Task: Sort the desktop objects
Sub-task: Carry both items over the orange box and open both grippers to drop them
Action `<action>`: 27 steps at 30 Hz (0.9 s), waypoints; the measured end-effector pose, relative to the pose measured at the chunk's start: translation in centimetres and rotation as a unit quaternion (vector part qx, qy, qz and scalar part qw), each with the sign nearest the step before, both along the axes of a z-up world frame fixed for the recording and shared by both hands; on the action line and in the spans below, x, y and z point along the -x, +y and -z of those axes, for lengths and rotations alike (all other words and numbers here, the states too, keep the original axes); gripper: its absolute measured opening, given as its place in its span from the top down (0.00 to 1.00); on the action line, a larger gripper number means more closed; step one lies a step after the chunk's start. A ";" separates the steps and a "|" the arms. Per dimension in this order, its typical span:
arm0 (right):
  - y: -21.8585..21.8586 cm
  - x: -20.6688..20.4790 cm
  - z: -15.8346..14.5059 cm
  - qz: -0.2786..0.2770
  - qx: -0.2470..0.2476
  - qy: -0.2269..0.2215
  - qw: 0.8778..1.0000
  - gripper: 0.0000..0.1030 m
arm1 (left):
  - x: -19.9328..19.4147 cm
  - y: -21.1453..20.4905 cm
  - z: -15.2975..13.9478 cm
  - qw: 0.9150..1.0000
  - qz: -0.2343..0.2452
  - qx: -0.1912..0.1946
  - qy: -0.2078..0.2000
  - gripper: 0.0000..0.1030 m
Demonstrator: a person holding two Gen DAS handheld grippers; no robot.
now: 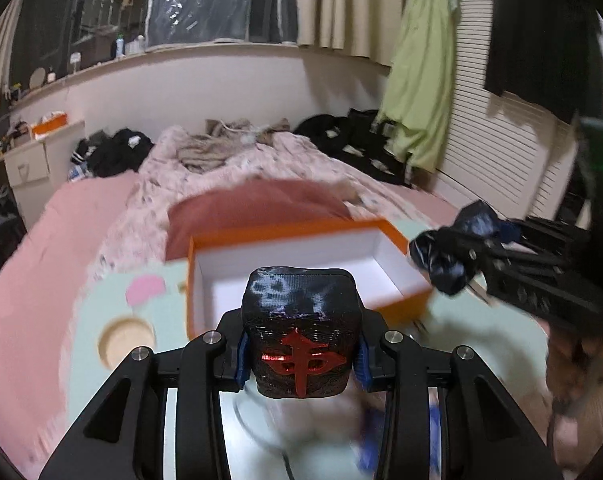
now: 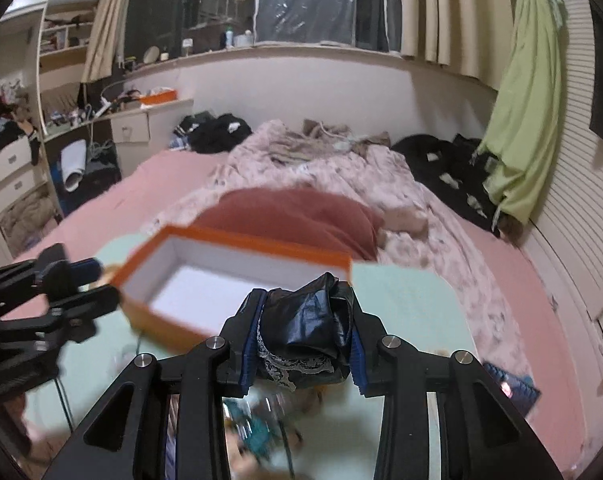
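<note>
Each fisheye camera sits just behind its own gripper's two black fingers and looks forward and slightly downward along them, toward a bed and window at twelve o'clock. The left wrist view has the open orange cardboard box with white inside (image 1: pixel 297 258) close ahead at twelve o'clock and the other gripper entering at three o'clock. The right wrist view sees the same box (image 2: pixel 205 276) near at eleven o'clock, the other gripper at nine o'clock. Both share the box, pale green tabletop (image 1: pixel 101 300) (image 2: pixel 405 300) and bed.
</note>
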State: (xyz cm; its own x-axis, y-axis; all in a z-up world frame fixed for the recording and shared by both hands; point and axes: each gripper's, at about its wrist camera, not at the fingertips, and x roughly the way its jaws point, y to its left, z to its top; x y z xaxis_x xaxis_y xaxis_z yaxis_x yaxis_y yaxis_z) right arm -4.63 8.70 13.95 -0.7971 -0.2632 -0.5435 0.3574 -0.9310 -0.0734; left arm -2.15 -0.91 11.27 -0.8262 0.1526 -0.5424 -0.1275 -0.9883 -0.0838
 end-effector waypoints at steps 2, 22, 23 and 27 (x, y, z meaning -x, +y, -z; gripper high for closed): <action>-1.1 1.5 0.1 -0.001 0.002 0.002 1.000 0.59 | 1.9 -0.3 0.2 1.000 -0.010 -0.004 -0.002 0.61; 1.8 -3.2 1.9 -0.008 0.014 -0.016 1.000 0.18 | -1.1 0.2 2.1 0.999 0.016 -0.010 -0.030 0.23; 2.4 -4.4 2.3 -0.015 0.012 -0.022 1.000 0.18 | -1.9 0.3 2.3 0.999 0.020 -0.006 -0.034 0.23; 4.1 -7.7 4.7 -0.038 -0.002 -0.044 0.998 0.18 | -6.1 0.3 4.5 0.998 0.027 0.001 -0.062 0.23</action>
